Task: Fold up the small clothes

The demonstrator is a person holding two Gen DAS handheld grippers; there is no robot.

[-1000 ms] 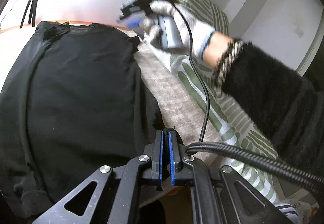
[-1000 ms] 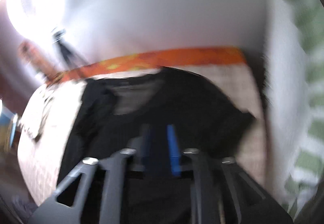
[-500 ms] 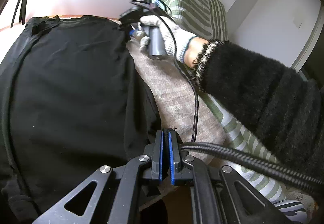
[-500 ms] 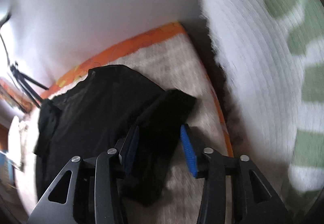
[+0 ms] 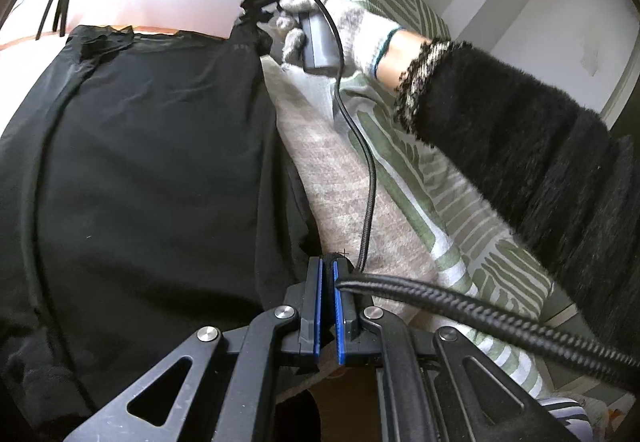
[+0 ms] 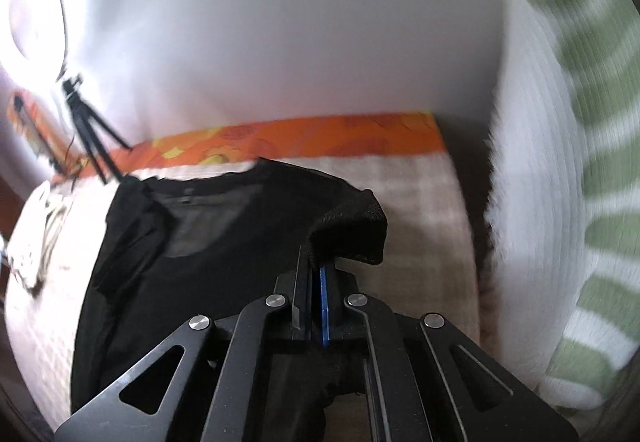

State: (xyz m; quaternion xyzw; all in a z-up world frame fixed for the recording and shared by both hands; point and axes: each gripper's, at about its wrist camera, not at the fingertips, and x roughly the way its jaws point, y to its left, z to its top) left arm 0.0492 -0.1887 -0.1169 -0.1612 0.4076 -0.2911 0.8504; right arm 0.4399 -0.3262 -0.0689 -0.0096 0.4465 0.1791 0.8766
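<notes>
A black garment (image 5: 152, 170) lies spread on a beige blanket (image 5: 340, 178). My left gripper (image 5: 328, 266) is shut on the garment's near right edge. In the left wrist view my right gripper (image 5: 260, 8), held in a gloved hand, grips the garment's far right corner. In the right wrist view the right gripper (image 6: 316, 270) is shut on a black sleeve corner (image 6: 352, 230) and lifts it a little above the blanket (image 6: 432, 218). The rest of the garment (image 6: 192, 250) lies flat to the left.
A green and white striped cushion (image 5: 460, 202) lies along the right, also seen in the right wrist view (image 6: 568, 170). An orange strip (image 6: 320, 134) edges the bed by the white wall. A black tripod (image 6: 88, 130) stands at far left.
My right gripper was open around the sleeve corner half a second ago; now it is shut on it and has raised it. The left gripper stays shut on the near edge.
</notes>
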